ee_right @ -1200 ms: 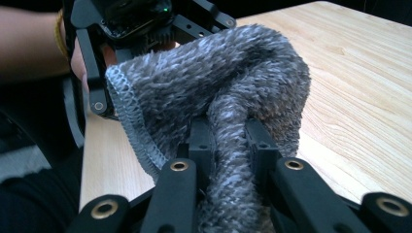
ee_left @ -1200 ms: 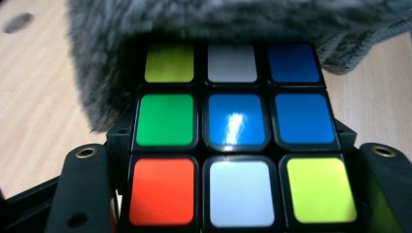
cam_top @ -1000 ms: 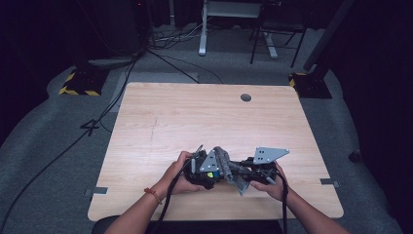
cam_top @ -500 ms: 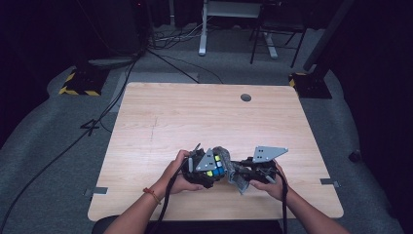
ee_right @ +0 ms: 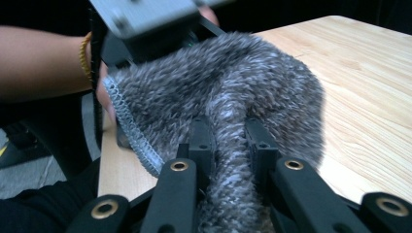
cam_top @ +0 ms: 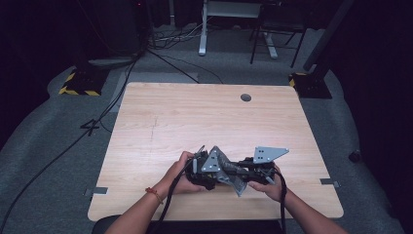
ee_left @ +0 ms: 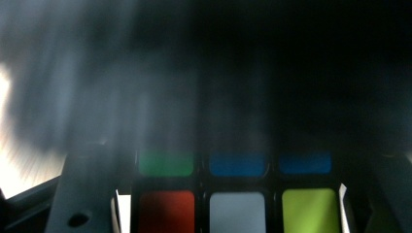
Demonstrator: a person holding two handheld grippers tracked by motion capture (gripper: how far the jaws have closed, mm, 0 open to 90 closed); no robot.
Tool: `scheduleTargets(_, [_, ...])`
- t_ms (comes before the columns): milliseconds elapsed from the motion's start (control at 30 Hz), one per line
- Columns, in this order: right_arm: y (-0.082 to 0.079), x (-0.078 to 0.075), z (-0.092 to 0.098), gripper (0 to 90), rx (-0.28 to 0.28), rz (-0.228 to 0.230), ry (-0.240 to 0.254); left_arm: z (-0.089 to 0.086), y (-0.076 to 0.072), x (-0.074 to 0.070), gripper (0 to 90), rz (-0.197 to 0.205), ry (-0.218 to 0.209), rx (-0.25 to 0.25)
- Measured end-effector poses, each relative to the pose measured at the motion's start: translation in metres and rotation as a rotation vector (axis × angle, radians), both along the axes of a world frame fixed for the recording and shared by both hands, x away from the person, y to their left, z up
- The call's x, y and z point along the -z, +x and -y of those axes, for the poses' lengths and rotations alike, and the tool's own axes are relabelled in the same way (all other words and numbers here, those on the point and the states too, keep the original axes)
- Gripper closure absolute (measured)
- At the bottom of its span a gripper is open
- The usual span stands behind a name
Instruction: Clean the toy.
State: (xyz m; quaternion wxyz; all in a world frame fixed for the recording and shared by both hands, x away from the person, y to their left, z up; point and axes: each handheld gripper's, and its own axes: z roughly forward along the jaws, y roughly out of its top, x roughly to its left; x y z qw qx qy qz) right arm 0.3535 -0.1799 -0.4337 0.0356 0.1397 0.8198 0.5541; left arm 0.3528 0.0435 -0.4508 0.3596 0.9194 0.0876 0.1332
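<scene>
A colour-stickered puzzle cube (ee_left: 166, 206) sits between the jaws of my left gripper (ee_left: 233, 213), which is shut on it; red, white and yellow-green squares face the camera under a green and blue row. A fuzzy grey knitted cloth (ee_right: 233, 82) is pinched in my right gripper (ee_right: 228, 141), which is shut on a fold of it. The cloth drapes against the left gripper's end, under its grey plate (ee_right: 141, 14). In the high view both grippers meet near the table's front edge, left gripper (cam_top: 207, 170) and right gripper (cam_top: 243, 171) tip to tip, with the cloth (cam_top: 236, 181) hanging between them.
The light wooden table (cam_top: 195, 117) has a round cable hole (cam_top: 246, 97) at the back. The person's left hand with an orange wristband (ee_right: 86, 51) is close behind the cloth. Cables and stand legs (cam_top: 202, 44) lie on the dark floor beyond.
Half a second ago the cube's coloured squares showed between the grippers in the high view; now the left gripper's plate and the cloth cover them. Both hands stay in place.
</scene>
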Motion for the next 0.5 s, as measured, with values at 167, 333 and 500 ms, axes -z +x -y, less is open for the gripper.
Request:
scheduleTargets(167, [0.0,0.0,-0.002,77.4,0.018,0.022,-0.031,-0.003,0.002,-0.001,33.4,-0.007,-0.019,-0.007])
scheduleTargets(333, [0.007,0.007,0.009,77.5,0.065,0.009,-0.085,-0.011,0.0,-0.013,33.5,0.013,-0.09,-0.011])
scheduleTargets(500, [0.016,0.021,0.013,77.6,0.084,-0.05,-0.136,-0.019,-0.001,-0.023,33.5,0.024,-0.147,-0.012])
